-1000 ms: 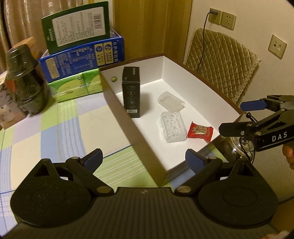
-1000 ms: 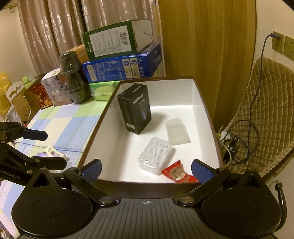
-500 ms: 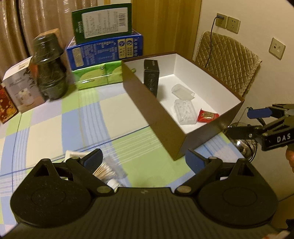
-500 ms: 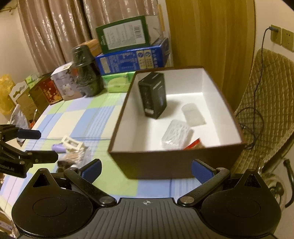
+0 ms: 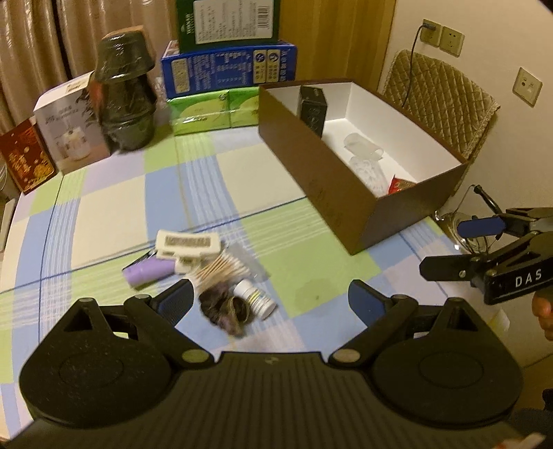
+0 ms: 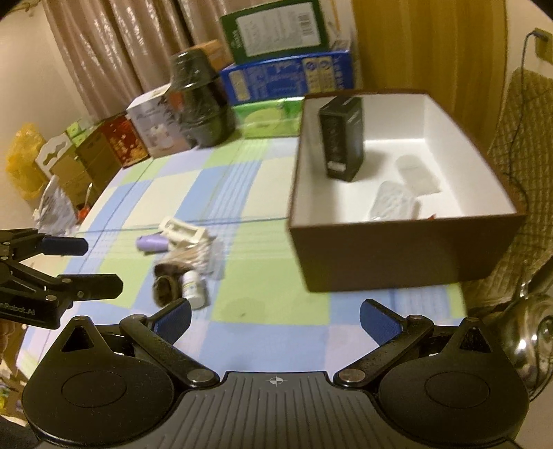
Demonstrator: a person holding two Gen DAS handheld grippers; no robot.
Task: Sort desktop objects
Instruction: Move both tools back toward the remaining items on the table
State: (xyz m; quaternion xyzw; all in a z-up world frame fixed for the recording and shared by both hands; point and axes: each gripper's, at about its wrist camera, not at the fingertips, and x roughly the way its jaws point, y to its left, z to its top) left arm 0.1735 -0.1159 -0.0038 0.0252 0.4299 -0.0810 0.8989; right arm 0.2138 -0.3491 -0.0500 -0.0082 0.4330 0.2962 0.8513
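A pile of small items lies on the checked tablecloth: a white razor pack (image 5: 188, 241), a purple tube (image 5: 148, 271), a bag of cotton swabs (image 5: 221, 267), a dark scrunchie (image 5: 224, 309) and a small white bottle (image 5: 255, 298). My left gripper (image 5: 271, 302) hangs open just in front of and above the pile. The brown box (image 5: 331, 183) with a white inside holds a black carton (image 5: 312, 108), a clear plastic case (image 5: 363, 148) and a red snack packet (image 5: 401, 184). My right gripper (image 6: 275, 317) is open and empty, facing the brown box (image 6: 397, 255).
Stacked cartons stand at the back: green (image 5: 228, 20), blue (image 5: 230, 67) and green tissue packs (image 5: 214, 110). A dark wrapped jar (image 5: 124, 89), a white carton (image 5: 69, 134) and a red one (image 5: 24, 159) line the left. A quilted chair (image 5: 439, 96) stands behind the box.
Both grippers have drawn back from over the box toward the near side of the table. The pile of small items has come into view. Both stay open.
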